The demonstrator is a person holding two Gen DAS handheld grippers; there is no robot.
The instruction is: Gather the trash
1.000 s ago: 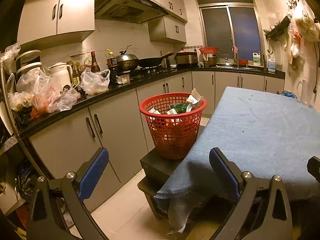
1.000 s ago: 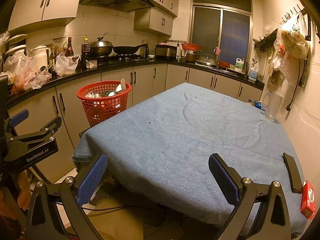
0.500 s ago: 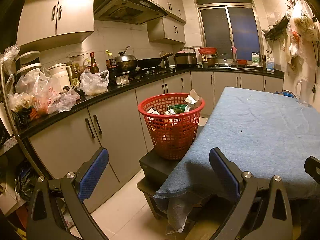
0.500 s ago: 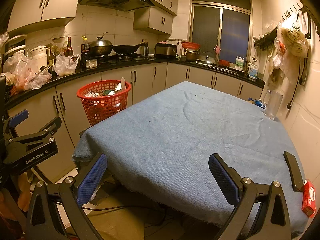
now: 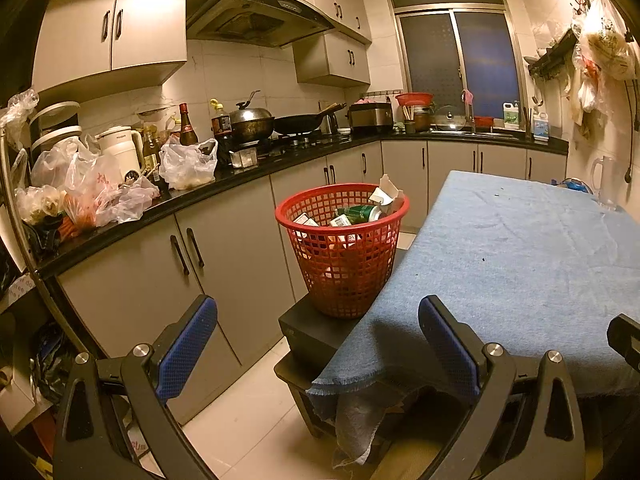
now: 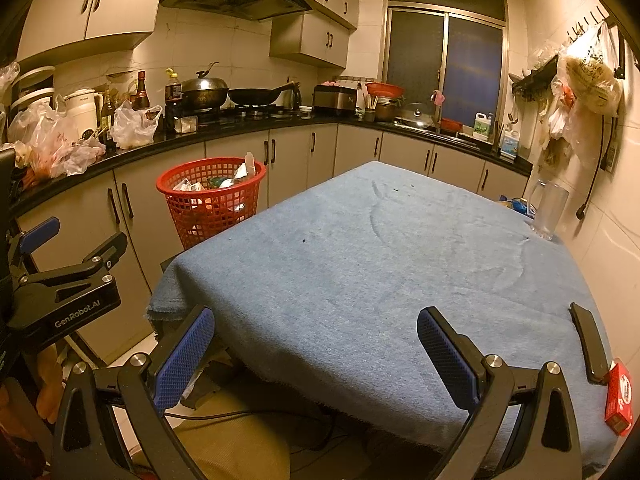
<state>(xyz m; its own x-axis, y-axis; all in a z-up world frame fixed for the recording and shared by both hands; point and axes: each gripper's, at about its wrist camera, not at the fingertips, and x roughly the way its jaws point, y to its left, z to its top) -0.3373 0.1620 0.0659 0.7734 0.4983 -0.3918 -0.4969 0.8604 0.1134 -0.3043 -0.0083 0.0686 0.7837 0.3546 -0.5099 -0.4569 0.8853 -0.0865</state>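
Basket: red plastic mesh basket, ahead of left tongs, already holds trash.
Remaining: small red carton (just right of right tongs).
Tongs: both spread, empty.

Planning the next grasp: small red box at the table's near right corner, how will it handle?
The red box looks like thin printed card, so probably light and crushable under a hard squeeze. Flat faces: it should slide on the blue cloth, not roll. It sits right at the edge beside a black bar, so a push could drop it.
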